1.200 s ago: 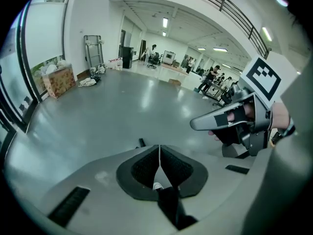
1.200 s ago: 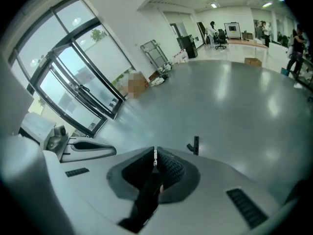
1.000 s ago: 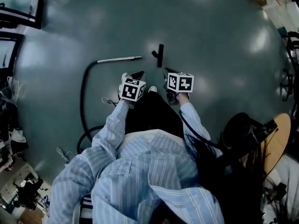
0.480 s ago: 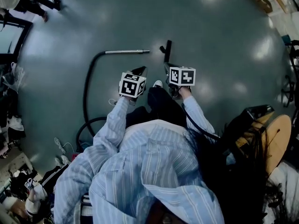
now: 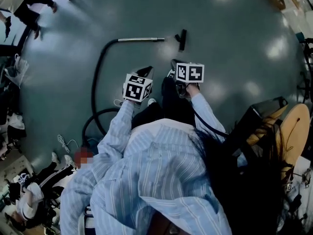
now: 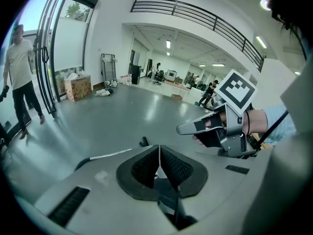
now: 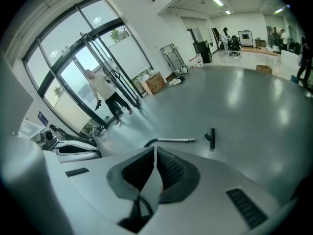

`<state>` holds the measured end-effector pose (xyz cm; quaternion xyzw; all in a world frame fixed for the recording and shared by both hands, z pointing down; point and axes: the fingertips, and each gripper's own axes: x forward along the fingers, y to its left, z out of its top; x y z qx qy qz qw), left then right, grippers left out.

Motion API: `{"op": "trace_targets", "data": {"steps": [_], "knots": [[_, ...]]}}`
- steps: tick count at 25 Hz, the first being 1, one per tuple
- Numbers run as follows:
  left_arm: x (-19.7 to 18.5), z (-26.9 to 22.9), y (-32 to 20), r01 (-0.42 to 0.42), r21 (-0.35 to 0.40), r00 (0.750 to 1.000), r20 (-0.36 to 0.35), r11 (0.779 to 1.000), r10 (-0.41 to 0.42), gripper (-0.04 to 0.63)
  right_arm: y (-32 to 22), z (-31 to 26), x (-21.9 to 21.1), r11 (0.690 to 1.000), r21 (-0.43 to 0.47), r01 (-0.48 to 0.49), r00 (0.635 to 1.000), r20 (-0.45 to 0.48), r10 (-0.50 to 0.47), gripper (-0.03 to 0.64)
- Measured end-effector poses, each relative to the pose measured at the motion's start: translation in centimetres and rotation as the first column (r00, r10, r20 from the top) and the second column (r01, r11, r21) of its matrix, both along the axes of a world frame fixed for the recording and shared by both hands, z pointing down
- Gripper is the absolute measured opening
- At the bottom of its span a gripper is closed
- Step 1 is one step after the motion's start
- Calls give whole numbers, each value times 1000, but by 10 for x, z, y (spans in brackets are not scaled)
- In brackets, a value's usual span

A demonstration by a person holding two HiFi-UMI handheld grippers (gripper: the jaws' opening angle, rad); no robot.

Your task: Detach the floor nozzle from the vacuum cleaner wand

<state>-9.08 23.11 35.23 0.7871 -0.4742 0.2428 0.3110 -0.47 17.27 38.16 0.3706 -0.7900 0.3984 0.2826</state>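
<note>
Joining wand (image 5: 142,39), hose (image 5: 94,89) loops in head view only.

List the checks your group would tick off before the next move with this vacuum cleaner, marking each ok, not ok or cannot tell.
1. Nozzle off the wand: ok, they lie apart on the floor.
2. Left claw free: ok, shut on nothing.
3. Right claw free: ok, shut on nothing.
4. Hose clear of the person's legs: cannot tell, it loops close beside them.
5. Passer-by out of the way: ok, far off by the glass doors.
</note>
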Motion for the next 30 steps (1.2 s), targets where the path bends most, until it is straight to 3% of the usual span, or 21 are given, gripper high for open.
{"op": "trace_targets", "data": {"steps": [11,20,25,30], "knots": [[-9,35,157,35,-20,994,-102,999,-37,15,168,10,0,999,31,45,997,-67,-43,23],[6,2,157,123,-34,979,-157,992,-127,15,171,-29,32,997,30,67,995,-74,-65,23],[48,-12,162,182,-43,962,-197,982,-187,15,188,-44,89,997,45,59,997,-56,-57,23],[129,-33,184,217,-25,937,-276,976,-215,15,216,-57,170,997,70,41,999,-37,-39,23]]}}
